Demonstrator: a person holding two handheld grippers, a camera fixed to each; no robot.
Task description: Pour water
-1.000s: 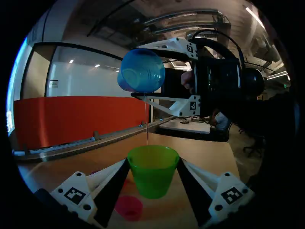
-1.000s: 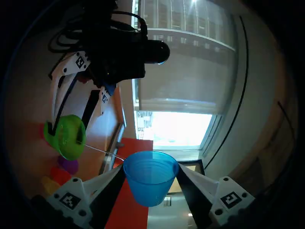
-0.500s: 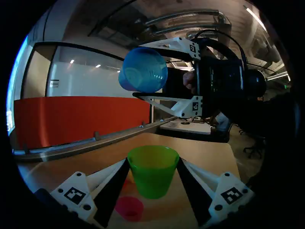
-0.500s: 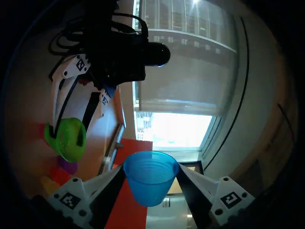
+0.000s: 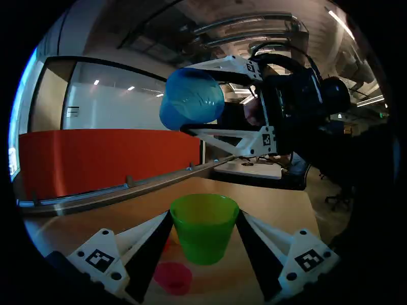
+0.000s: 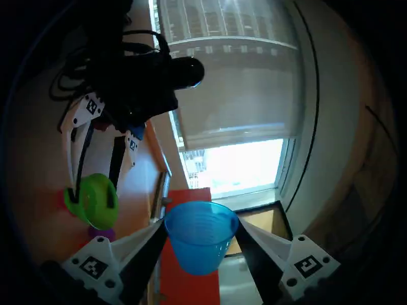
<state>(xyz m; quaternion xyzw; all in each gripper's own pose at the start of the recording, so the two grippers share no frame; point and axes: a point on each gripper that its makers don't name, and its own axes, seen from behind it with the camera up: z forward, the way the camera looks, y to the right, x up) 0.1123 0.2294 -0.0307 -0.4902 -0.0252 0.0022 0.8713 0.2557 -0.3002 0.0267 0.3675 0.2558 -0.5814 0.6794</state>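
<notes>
In the left gripper view, at 6 o'clock, the left gripper [image 5: 203, 219] hugs the green cup [image 5: 204, 239] by its sides. At 12 o'clock the blue cup [image 5: 192, 99] lies tipped over it. In the right gripper view, at 6 o'clock, the right gripper [image 6: 201, 226] squeezes the blue cup. Both cups look like thin, light, smooth plastic. I think a soft hold on the middle of the wall is best.

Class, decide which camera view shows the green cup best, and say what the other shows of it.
The left gripper view: the green cup is close, central and upright in the left gripper, rim and wall plain. The right gripper view shows it small, off to the left, mouth facing the camera.
</notes>
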